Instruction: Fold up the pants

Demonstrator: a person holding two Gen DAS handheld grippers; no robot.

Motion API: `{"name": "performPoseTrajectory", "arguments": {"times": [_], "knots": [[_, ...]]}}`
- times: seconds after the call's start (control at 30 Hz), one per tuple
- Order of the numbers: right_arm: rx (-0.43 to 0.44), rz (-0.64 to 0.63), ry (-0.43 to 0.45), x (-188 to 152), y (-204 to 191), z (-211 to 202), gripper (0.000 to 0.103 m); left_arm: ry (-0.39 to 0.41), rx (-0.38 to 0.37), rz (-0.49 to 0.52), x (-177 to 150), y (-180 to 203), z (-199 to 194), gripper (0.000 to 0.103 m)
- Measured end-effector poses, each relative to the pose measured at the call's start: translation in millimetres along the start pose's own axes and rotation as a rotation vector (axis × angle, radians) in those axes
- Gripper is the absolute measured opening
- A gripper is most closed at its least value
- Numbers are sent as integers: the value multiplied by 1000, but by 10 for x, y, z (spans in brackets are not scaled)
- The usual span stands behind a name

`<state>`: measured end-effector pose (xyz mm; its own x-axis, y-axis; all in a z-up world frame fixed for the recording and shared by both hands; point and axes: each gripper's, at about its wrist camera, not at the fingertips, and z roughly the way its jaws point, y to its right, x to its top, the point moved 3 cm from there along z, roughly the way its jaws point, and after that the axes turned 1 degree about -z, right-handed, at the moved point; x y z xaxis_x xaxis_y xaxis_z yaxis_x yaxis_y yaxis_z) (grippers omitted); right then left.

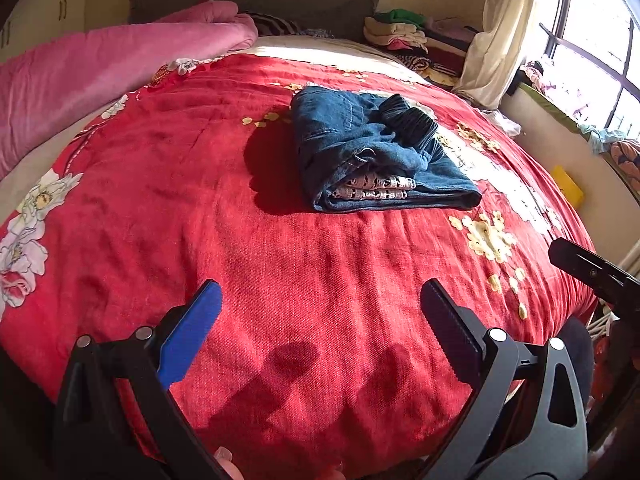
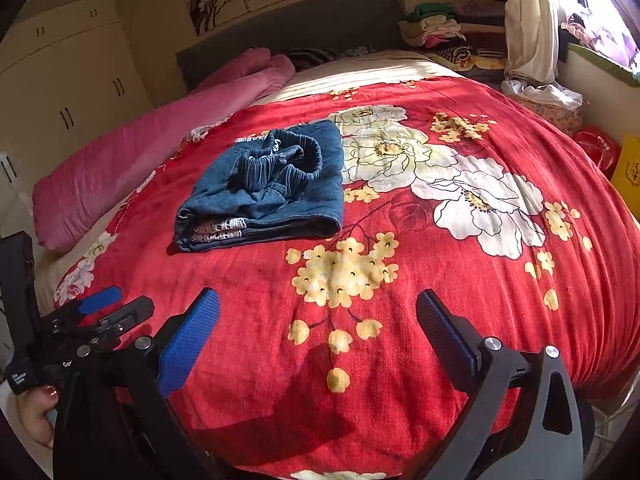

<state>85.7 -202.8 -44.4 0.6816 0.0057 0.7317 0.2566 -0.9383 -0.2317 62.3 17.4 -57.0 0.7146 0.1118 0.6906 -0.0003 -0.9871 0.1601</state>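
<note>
The pants (image 1: pixel 376 152) lie folded into a compact blue denim bundle on the red floral bedspread (image 1: pixel 280 272), their dark ribbed waistband bunched on top and a patterned lining showing at the near open edge. Taking the pants as the landmark: the pink blanket (image 1: pixel 100 76) runs along the bed's edge to their left, a stack of folded clothes (image 1: pixel 400 30) sits beyond them near the headboard, and a large white flower print spreads over the bedspread just to their right in the right wrist view. Both grippers hang nearer the camera than the pants, well apart from them and above bare bedspread. The left gripper (image 1: pixel 320 312) has its jaws spread wide with nothing between them — only red cloth shows in the gap. The right gripper (image 2: pixel 318 316) is likewise wide apart and empty. In the right wrist view the left gripper appears low at the left, with a hand (image 2: pixel 38 416) gripping its handle.
</note>
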Motion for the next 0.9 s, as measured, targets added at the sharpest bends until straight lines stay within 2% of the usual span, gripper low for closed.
{"name": "performPoseTrajectory", "arguments": {"times": [0.9], "knots": [[-9,-20,-15,-27,-19,59,98,7,10,4,8,16,-32,93]]}}
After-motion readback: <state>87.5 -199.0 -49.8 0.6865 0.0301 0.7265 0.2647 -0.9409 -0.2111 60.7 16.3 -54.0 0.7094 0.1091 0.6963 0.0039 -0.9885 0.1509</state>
